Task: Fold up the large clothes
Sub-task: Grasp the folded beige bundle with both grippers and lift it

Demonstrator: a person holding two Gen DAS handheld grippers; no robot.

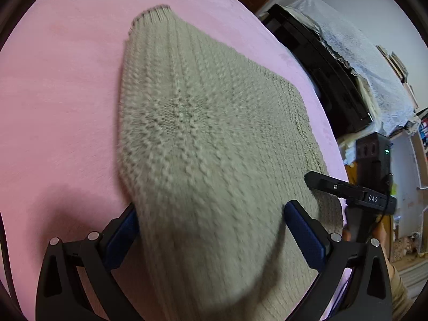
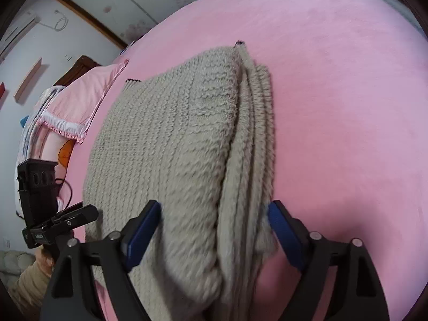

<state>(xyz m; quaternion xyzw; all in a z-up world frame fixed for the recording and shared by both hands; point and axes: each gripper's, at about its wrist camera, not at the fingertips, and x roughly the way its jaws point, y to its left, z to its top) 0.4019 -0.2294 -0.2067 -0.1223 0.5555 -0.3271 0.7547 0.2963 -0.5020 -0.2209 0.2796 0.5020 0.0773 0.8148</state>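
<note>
The beige knit sweater (image 1: pixel 203 139) lies on a pink bed sheet (image 1: pixel 58 101), partly folded, with its near end lifted off the sheet into both grippers.

Left gripper (image 1: pixel 211 227): the two blue-padded fingers (image 1: pixel 305 238) stand wide apart. A thick bundle of the sweater fills the space between them and runs forward from the gripper toward the far ribbed hem (image 1: pixel 153 13). The knit touches the inner face of the left pad and lies just beside the right pad. Whether the pads press firmly on the fabric cannot be told, as the near fabric is blurred.

Right gripper (image 2: pixel 214 227): the fingers (image 2: pixel 141 235) also stand wide apart, with the sweater (image 2: pixel 171 144) bunched between them. Here the garment shows stacked layers: a broad knit panel on the left and several ribbed edges (image 2: pixel 260 112) lying one on another on the right. The layered edge reaches the right pad; the broad panel passes over the left pad. Firm clamping cannot be confirmed.

Relative positions: in the left wrist view, the right gripper's body (image 1: pixel 347 190) appears at the right edge of the sweater. In the right wrist view, the left gripper's body (image 2: pixel 53 222) appears at the left edge of the sweater, near the pink pillow (image 2: pixel 80 107).

A dark cabinet with a white lace cover (image 1: pixel 355 61) stands beyond the bed.
</note>
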